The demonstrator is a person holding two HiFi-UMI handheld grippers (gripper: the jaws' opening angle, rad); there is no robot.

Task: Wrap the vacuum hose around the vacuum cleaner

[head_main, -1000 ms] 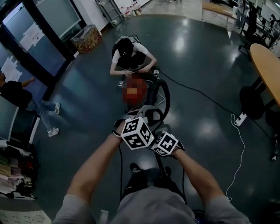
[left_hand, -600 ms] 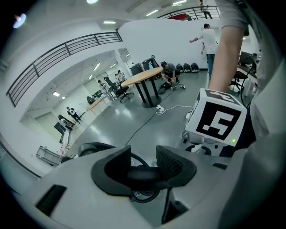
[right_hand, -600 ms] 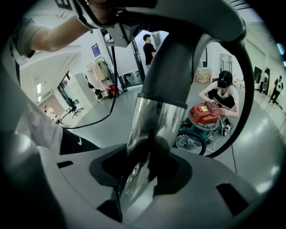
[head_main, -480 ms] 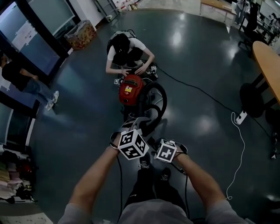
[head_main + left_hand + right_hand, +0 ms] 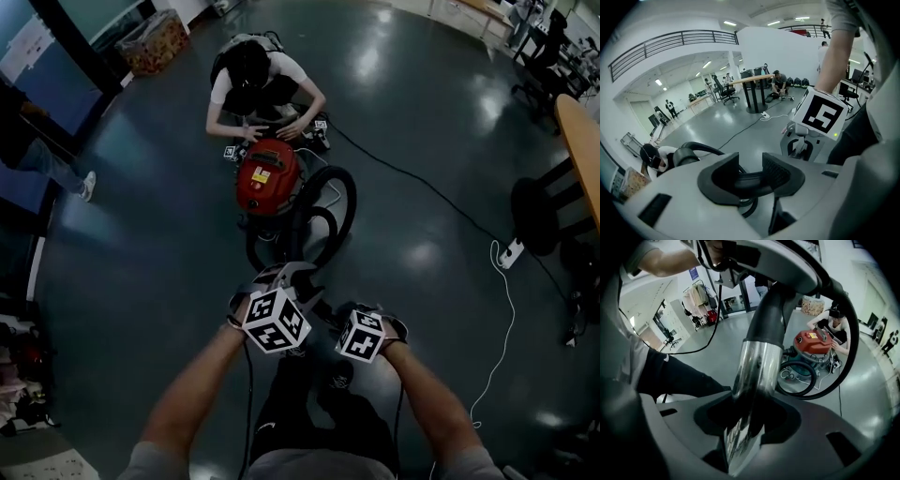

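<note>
Floor [image 5: 441, 141]: red vac cleaner [image 5: 265, 175] sits ahead w/ person [image 5: 258, 80] crouched behind. Black vacuum hose [image 5: 351, 202] loops beside it. Left gripper [image 5: 751, 165] jaws, just closing, pinch hose. Right gripper [image 5: 750, 417] clamps chrome wand [image 5: 757, 362].

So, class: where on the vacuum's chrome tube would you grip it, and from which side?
Grip the chrome tube on its straight, rigid stretch just below the black cuff, jaws across its round width from the side. The bendy hose would flex; the right gripper clamps the tube this way.
</note>
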